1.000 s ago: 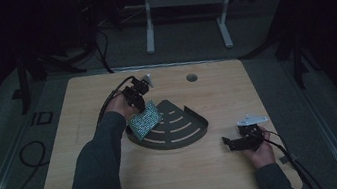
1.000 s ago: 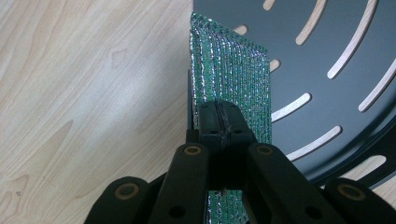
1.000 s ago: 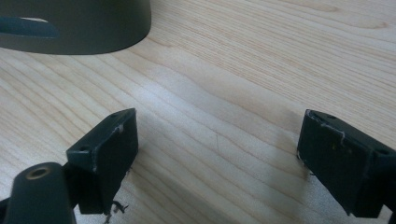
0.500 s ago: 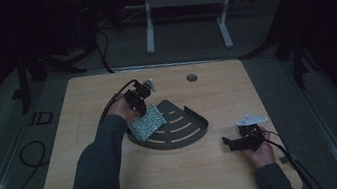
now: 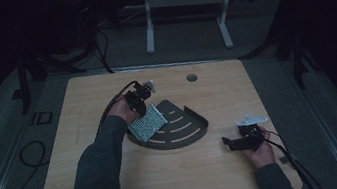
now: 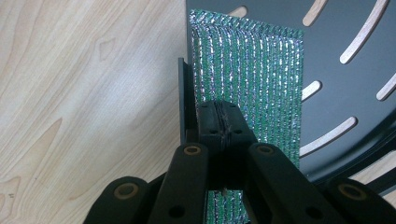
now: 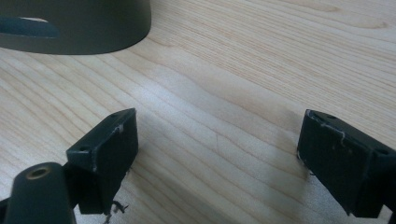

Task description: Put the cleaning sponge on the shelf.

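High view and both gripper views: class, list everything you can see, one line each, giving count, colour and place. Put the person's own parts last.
Table: one, light wood, under everything.
Slotted tray: one, dark, fan-shaped with a raised curved rim, middle of the table.
Glittery sponge pad: one, green and silver, over the tray's left edge, pinched in the left gripper.
Cable hole: one, grey, far side of the table.
Stand legs: one pair, white, on the floor beyond the table.
Left gripper: one, black, jaws closed on the pad.
Right gripper: one, black, jaws apart over bare wood near the tray's rim.
Sleeves: two, dark grey, coming in from the near edge.
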The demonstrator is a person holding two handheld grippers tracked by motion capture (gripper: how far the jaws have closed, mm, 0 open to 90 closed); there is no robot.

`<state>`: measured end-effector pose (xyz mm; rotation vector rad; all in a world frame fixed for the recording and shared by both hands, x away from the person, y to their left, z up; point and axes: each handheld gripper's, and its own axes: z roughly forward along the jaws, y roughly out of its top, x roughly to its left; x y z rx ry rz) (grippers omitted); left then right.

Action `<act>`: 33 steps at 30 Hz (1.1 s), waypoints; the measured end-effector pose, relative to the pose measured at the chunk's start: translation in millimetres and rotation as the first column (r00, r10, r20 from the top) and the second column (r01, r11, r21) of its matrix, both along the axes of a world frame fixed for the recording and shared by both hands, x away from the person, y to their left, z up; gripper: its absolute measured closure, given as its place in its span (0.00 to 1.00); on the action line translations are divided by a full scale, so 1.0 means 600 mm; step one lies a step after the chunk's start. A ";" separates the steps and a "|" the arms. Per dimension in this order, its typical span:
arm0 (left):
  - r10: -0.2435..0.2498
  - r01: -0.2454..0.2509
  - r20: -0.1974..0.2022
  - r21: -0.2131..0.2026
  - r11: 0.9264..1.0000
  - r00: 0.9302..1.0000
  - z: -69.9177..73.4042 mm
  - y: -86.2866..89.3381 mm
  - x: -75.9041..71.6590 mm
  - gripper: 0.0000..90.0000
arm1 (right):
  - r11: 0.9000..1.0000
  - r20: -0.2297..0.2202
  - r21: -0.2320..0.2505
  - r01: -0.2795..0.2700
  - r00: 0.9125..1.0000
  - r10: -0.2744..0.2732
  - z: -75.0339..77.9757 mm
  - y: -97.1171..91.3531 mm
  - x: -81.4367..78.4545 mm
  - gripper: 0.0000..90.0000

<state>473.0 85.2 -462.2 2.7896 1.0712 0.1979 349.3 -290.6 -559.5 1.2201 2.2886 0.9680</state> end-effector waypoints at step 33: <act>0.034 -0.034 -0.006 -0.055 0.998 0.999 0.009 0.025 -0.001 0.87 | 1.000 0.000 0.000 0.000 1.000 0.000 0.000 0.000 0.000 0.13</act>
